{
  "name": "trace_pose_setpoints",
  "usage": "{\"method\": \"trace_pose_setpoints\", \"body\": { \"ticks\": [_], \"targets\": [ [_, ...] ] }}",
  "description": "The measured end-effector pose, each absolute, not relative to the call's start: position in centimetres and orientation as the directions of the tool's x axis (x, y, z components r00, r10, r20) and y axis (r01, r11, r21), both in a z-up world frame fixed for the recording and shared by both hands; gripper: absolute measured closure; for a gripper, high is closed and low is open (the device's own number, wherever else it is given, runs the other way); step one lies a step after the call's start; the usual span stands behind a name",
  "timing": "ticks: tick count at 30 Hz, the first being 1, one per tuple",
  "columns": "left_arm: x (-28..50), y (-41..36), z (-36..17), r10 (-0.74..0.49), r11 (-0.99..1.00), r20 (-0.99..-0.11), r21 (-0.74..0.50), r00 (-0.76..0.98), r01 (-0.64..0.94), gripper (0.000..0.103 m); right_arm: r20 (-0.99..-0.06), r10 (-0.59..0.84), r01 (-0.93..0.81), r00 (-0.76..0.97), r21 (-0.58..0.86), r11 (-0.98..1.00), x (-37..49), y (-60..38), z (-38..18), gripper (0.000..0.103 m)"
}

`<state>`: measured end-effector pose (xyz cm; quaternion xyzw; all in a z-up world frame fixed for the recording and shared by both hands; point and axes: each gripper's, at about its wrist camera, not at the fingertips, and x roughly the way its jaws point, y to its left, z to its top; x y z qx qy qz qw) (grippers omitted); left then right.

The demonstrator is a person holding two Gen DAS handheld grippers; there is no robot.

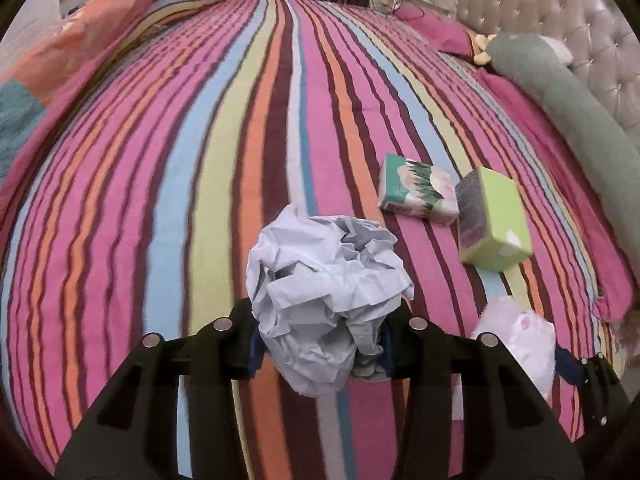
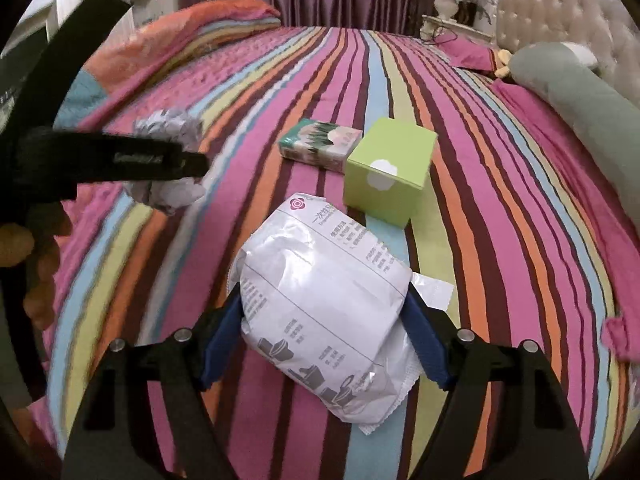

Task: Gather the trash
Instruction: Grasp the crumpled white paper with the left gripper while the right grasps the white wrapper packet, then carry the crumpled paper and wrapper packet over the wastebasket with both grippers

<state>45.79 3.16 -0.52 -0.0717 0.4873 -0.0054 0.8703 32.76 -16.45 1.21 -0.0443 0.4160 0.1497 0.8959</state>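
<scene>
From the left wrist view, the left hand-held gripper (image 1: 320,344) is closed on a crumpled ball of pale paper (image 1: 326,300); its two blue pads press the ball from both sides, and the ball is held above the striped bedspread (image 1: 200,160). To the right on the bed lie a small tissue pack (image 1: 418,194) with a green and white print and, touching it, a light green cardboard box (image 1: 494,222) that is tilted onto one edge. At the lower right edge a white plastic packet (image 1: 520,334) shows, with part of the right hand-held gripper (image 1: 576,368) beside it. A long grey-green bolster (image 1: 572,108) lies along the tufted headboard (image 1: 540,4) at the far right.

From the right wrist view, the right hand-held gripper (image 2: 324,340) is gripping the white plastic packet (image 2: 324,312), which has printed text and small pictures on it; the blue pads touch both of its sides and it is over the bedspread (image 2: 480,200). Just behind the packet stands the green box (image 2: 390,170), and the tissue pack (image 2: 320,144) lies against its left side. At the left, the left hand-held gripper (image 2: 160,160) is seen from the side with the paper ball (image 2: 168,168) in it, blurred. The bolster (image 2: 580,92) is at the far right, near the headboard (image 2: 560,8).
</scene>
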Motion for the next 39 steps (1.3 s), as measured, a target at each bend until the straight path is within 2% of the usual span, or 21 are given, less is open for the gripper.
{"method": "trace_pose_setpoints", "body": {
  "ticks": [15,23,39],
  "targets": [
    [30.2,5.2,4.3,-0.132,0.981,-0.767,-0.193,0.628,-0.029,0.06,-0.666,0.369,-0.236,0.648,0.285,0.929,21.6,-22.6,5.5,0.031],
    [22.1,2.7,5.1,-0.159,0.986,-0.756,-0.16,0.636,0.056,0.06,-0.652,0.361,-0.231,0.666,0.28,0.932,16.3,-23.8,6.1,0.031],
    [8.9,-1.4,0.3,-0.23,0.973,-0.808,-0.181,0.542,0.143,0.06,-0.707,0.361,-0.24,0.608,0.27,0.933,8.2,-23.8,3.0,0.031]
  ]
}}
